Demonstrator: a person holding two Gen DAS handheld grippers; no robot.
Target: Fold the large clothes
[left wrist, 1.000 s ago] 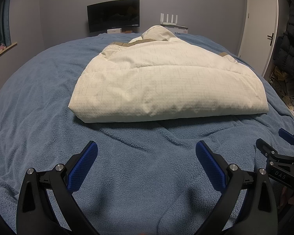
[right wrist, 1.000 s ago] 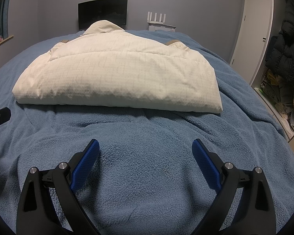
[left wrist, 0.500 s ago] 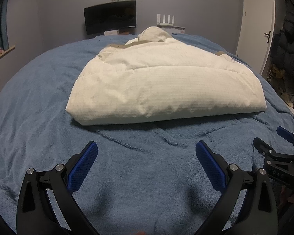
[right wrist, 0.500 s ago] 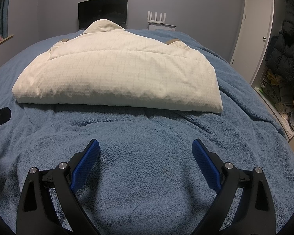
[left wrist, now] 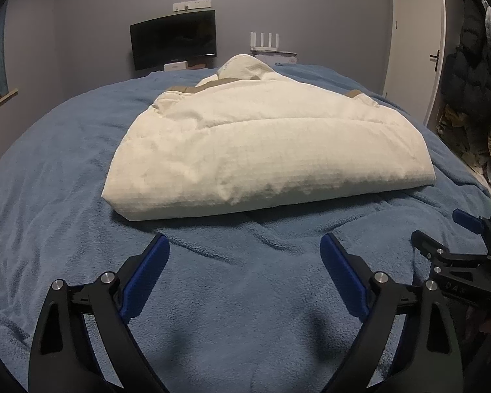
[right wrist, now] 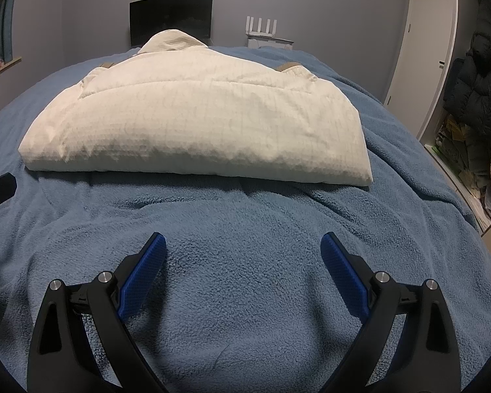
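Folded cream jacket (left wrist: 265, 157) on blue blanket (left wrist: 245, 294); L gripper (left wrist: 245, 255) & R gripper (right wrist: 244, 250) spread, empty, near its front edge. Fold prob. complete; next, pinch corners evenly.

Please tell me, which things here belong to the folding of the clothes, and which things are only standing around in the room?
For the job:
- cream padded coat, already folded
- left gripper, open
- right gripper, open
- blue blanket under the coat

Only standing around:
- dark monitor
- white router
- white door
- hanging dark jackets
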